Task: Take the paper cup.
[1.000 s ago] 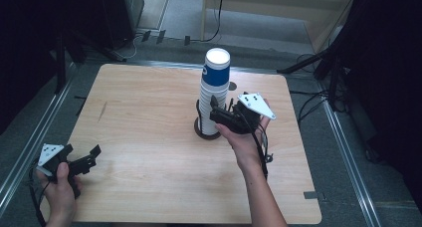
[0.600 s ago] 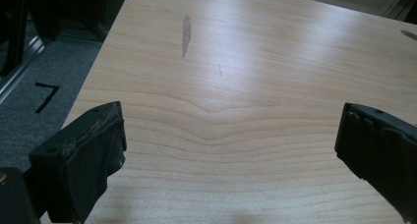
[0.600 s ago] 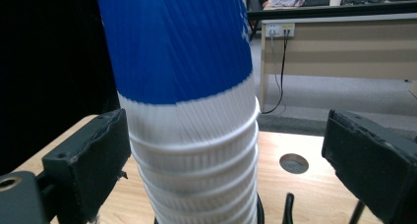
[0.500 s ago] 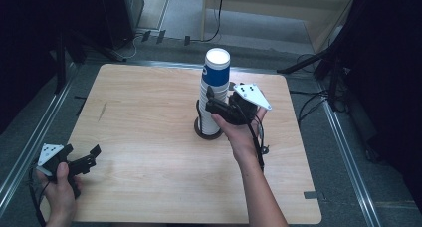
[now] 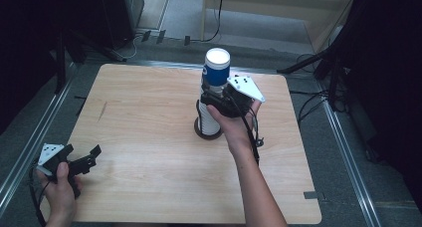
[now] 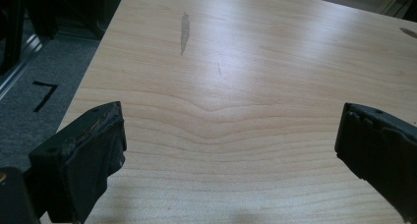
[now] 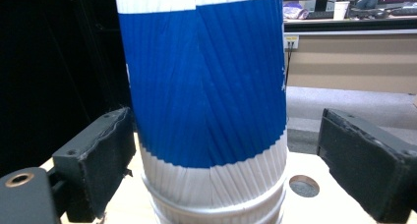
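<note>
The right gripper [image 7: 206, 160] has its two black jaws spread wide, one on each side of a stack of paper cups [image 7: 206, 96]; a gap shows between each pad and the cup wall, so nothing is pinched. The top cup is ribbed paper with a broad blue band and white above and below it, and the rolled rims of further cups show under its lower edge. In the high view the right gripper [image 5: 219, 100] sits at the stack's upper half, held by the right hand [image 5: 234, 125], with its grey three-cornered plate turned up toward the far right corner of the table.

The stack [image 5: 214, 85] is one tall column standing upright on a dark round base [image 5: 206, 133], a little right of the middle of the table [image 5: 139, 112], nearer the far edge than the near one. How many cups it holds cannot be counted.

The left gripper [image 5: 82, 160] lies at the near left corner, held by the left hand [image 5: 59, 187], its jaws wide apart over bare wood with nothing between them. In its own view the left gripper [image 6: 228, 145] faces the table [image 6: 236, 62], which carries one grey smudge [image 6: 185, 32].
</note>
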The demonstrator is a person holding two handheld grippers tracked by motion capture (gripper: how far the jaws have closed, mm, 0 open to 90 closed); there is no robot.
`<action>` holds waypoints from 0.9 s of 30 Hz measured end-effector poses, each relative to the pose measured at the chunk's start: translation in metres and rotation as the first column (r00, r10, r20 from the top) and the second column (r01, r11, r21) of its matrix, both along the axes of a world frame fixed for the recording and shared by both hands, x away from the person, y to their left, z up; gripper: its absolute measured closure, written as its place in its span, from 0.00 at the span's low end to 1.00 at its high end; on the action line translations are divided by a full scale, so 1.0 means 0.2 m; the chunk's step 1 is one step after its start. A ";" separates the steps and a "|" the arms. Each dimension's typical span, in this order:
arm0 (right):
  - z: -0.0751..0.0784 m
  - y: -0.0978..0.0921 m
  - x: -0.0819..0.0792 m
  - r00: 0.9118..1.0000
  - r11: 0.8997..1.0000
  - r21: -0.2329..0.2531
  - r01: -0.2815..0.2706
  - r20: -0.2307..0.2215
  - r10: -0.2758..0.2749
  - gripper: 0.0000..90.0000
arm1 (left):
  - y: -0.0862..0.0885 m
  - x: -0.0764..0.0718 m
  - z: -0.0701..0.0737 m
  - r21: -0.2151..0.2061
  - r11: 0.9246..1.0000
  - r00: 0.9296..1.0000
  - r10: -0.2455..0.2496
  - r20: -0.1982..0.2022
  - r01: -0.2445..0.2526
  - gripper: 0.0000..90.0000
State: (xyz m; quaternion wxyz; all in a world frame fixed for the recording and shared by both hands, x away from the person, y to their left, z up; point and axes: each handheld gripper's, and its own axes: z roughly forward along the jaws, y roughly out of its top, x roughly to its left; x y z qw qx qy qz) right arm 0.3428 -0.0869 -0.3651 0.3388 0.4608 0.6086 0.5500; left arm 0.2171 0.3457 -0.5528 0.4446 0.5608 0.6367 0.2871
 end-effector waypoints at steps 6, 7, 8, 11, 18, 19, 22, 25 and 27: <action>0.00 0.03 0.04 1.000 1.000 -0.011 0.008 -0.010 -0.008 0.08 | 0.00 0.00 0.00 -0.004 1.000 1.000 0.005 0.000 -0.005 0.00; 0.01 0.03 0.05 1.000 1.000 -0.012 0.010 -0.009 -0.010 0.08 | 0.00 0.00 0.00 -0.002 1.000 1.000 0.003 0.001 -0.003 0.00; 0.01 0.04 0.06 1.000 1.000 -0.015 0.009 -0.009 -0.009 0.08 | 0.00 0.00 0.00 -0.001 1.000 1.000 0.002 0.001 -0.002 0.00; 0.03 0.05 0.07 1.000 1.000 -0.010 0.014 -0.007 -0.014 0.08 | 0.00 0.00 0.00 -0.004 1.000 1.000 0.001 0.003 -0.001 0.00; 0.03 0.09 0.10 1.000 0.999 -0.029 0.013 -0.012 -0.014 0.13 | 0.00 0.00 0.00 -0.008 1.000 1.000 0.004 0.002 -0.004 0.00; 0.03 0.10 0.11 1.000 0.999 -0.033 0.019 -0.012 -0.019 0.15 | 0.00 0.00 0.00 -0.010 1.000 1.000 0.003 0.003 -0.003 0.00; 0.03 0.10 0.12 1.000 0.999 -0.038 0.024 -0.010 -0.025 0.20 | 0.00 0.00 0.00 -0.010 1.000 1.000 0.004 0.002 -0.004 0.00; 0.03 0.10 0.12 1.000 0.999 -0.047 0.026 0.000 -0.026 0.20 | 0.00 0.00 0.00 -0.011 1.000 1.000 0.002 0.006 -0.002 0.00; 0.03 0.10 0.11 1.000 0.998 -0.047 0.030 -0.002 -0.030 0.21 | 0.00 0.00 0.00 -0.011 1.000 1.000 0.003 0.007 -0.003 0.00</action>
